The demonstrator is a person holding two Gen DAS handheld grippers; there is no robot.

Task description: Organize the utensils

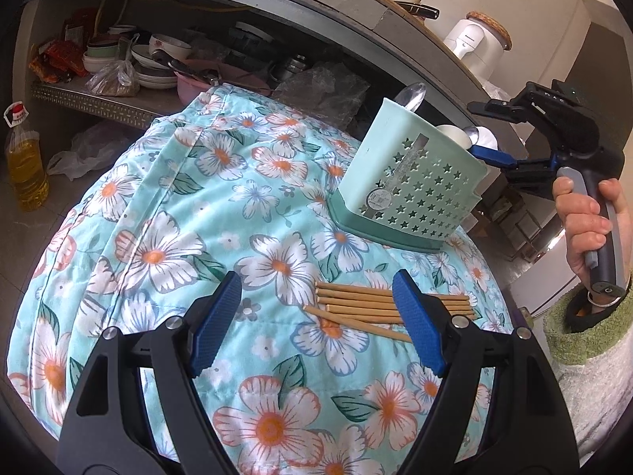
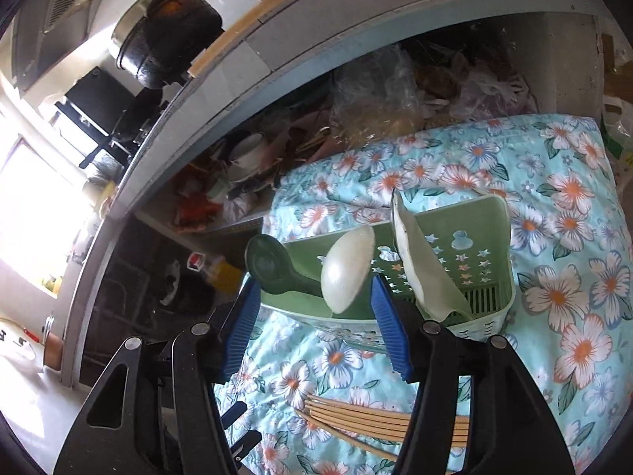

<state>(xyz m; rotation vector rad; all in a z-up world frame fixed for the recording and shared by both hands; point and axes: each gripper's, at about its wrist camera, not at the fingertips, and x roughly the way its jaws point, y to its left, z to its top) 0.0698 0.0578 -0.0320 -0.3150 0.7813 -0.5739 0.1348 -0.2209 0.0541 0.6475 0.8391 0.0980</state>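
Left gripper (image 1: 316,324): its two blue fingers (image 1: 215,322) are spread wide apart and hold nothing. It hangs just over the flowery cloth, near the chopsticks.

Right gripper (image 2: 312,324): its blue fingers are spread too, with nothing pinched between them. It is up by the open top of the caddy, right next to the spoons. In the left view a hand (image 1: 589,217) holds its dark handle, with a fuzzy green sleeve (image 1: 581,328) at the wrist.

Caddy (image 1: 411,182): a light green plastic box with little star holes in its side. It stands on a darker green base on the cloth, on the far right part.

Spoons: three show from the right view — a dark green one (image 2: 273,265) on the left, a white one (image 2: 348,267) in the middle, and a white one (image 2: 415,261) leaning to the right. All three stick up out of the caddy.

Chopsticks (image 1: 356,306): a bunch of tan sticks lying flat on the cloth, close to the caddy and not inside it. The left gripper's right finger covers part of them.

Cloth (image 1: 178,217): light blue with big white and orange flowers — it covers the whole work spot.

Behind: a shelf (image 1: 99,99) full of bowls and plates, and a bottle of yellow oil (image 1: 25,162) on the floor.
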